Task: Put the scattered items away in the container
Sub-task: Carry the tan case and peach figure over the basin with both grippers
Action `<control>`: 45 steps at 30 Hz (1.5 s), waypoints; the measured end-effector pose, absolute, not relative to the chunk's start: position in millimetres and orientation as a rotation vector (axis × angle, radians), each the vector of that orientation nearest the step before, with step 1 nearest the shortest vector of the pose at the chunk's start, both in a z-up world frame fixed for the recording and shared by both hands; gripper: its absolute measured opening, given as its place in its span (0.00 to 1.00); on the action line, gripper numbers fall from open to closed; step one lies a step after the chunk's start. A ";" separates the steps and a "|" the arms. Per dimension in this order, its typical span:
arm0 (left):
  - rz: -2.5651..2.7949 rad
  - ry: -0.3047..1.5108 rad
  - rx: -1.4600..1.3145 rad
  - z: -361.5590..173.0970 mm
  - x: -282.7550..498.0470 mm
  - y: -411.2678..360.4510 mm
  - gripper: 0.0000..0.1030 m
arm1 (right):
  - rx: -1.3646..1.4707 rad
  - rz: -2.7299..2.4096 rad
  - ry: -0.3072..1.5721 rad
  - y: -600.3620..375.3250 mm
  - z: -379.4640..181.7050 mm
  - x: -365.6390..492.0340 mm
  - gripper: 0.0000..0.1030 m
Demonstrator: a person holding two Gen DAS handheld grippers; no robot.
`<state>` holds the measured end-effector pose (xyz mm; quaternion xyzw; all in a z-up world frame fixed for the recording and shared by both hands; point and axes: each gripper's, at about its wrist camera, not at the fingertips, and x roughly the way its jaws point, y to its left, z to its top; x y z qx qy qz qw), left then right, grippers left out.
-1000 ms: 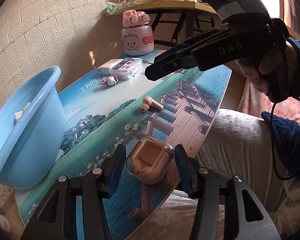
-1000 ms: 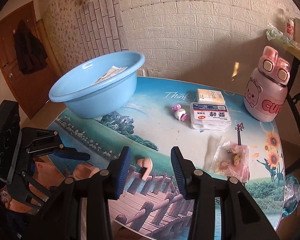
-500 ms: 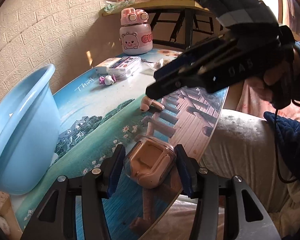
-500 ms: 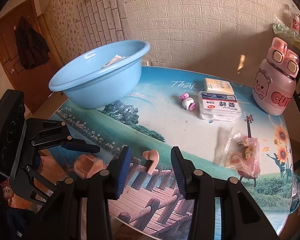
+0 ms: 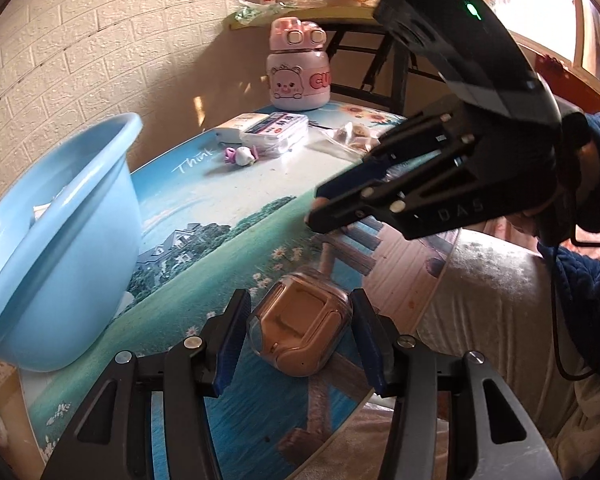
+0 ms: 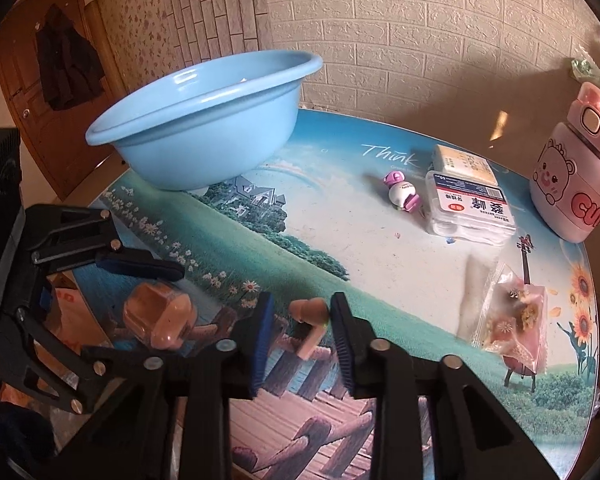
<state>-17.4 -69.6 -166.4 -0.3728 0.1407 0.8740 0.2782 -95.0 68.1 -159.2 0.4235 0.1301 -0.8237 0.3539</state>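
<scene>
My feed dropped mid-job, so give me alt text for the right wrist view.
The right gripper straddles a pink earbud on the picture-printed table, jaws open, not yet clamped. At left, the left gripper brackets a pink earbud case. Behind stand the blue basin, a small pink toy, a labelled box, a snack packet and a pink bottle.

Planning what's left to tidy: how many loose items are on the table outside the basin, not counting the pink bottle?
6: earbud case between left gripper's fingers; earbud between right gripper's; pink-white toy, yellow box, labelled plastic box, snack packet farther off. Others may be hidden.
</scene>
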 end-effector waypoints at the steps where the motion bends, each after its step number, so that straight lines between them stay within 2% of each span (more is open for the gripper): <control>1: 2.352 0.370 -1.001 -165.9 -18.3 -70.4 0.47 | 1.101 -2.128 0.335 69.2 -160.8 -95.0 0.21; 8: 2.394 0.320 -1.005 -163.3 -23.8 -74.5 0.47 | 1.078 -2.147 0.318 73.8 -160.9 -91.5 0.15; 21: 2.456 0.238 -0.956 -140.4 -26.0 -82.2 0.47 | 1.023 -2.178 0.284 76.0 -148.7 -91.6 0.15; 23: 2.462 0.225 -0.940 -134.3 -26.1 -82.2 0.47 | 1.021 -2.182 0.237 80.4 -145.1 -94.3 0.15; 27: 2.477 0.174 -0.907 -119.6 -29.7 -85.1 0.47 | 1.037 -2.140 0.000 95.8 -138.9 -104.4 0.15; 30: 2.498 0.161 -0.872 -105.6 -32.0 -87.2 0.47 | 1.019 -2.135 -0.093 99.6 -129.9 -107.5 0.15; 45: 2.668 0.204 -0.767 -56.4 -54.1 -130.7 0.47 | 0.792 -2.115 -0.022 51.9 -55.3 -126.1 0.15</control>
